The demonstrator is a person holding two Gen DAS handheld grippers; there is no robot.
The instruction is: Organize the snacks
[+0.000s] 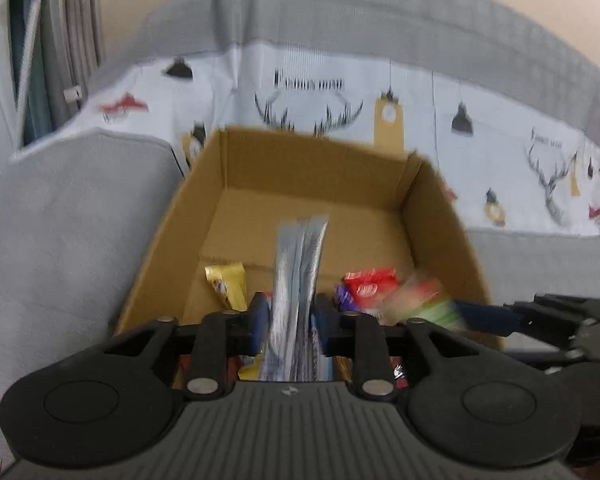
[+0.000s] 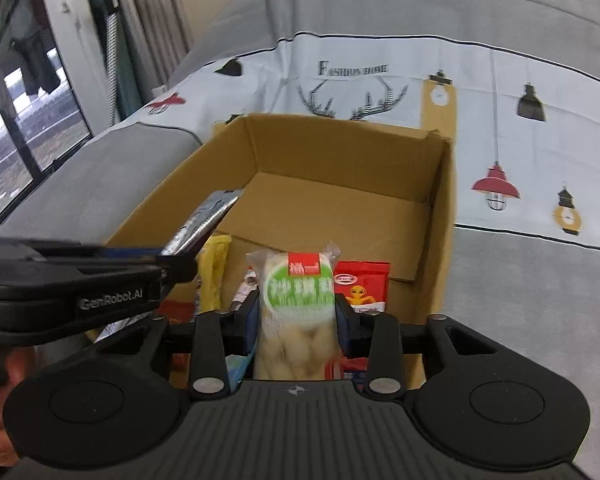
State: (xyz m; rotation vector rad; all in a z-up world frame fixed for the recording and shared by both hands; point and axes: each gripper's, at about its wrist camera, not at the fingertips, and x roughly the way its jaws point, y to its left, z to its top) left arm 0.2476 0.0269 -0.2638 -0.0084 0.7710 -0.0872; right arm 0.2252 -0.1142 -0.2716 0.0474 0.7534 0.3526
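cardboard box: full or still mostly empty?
Mostly empty. The open brown cardboard box shows bare floor across its far half; snack packets, including a red packet and a yellow wrapper, sit only at the near end.

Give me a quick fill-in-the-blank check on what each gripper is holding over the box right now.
1. The left gripper is shut on a long ____ packet.
2. The right gripper is shut on a clear bag with a round ____ label.
3. Both snacks are held above an open ____ box.
4. In the right wrist view, a red packet showing an orange ____ lies in the box.

Missing words: silver; green; cardboard; octopus
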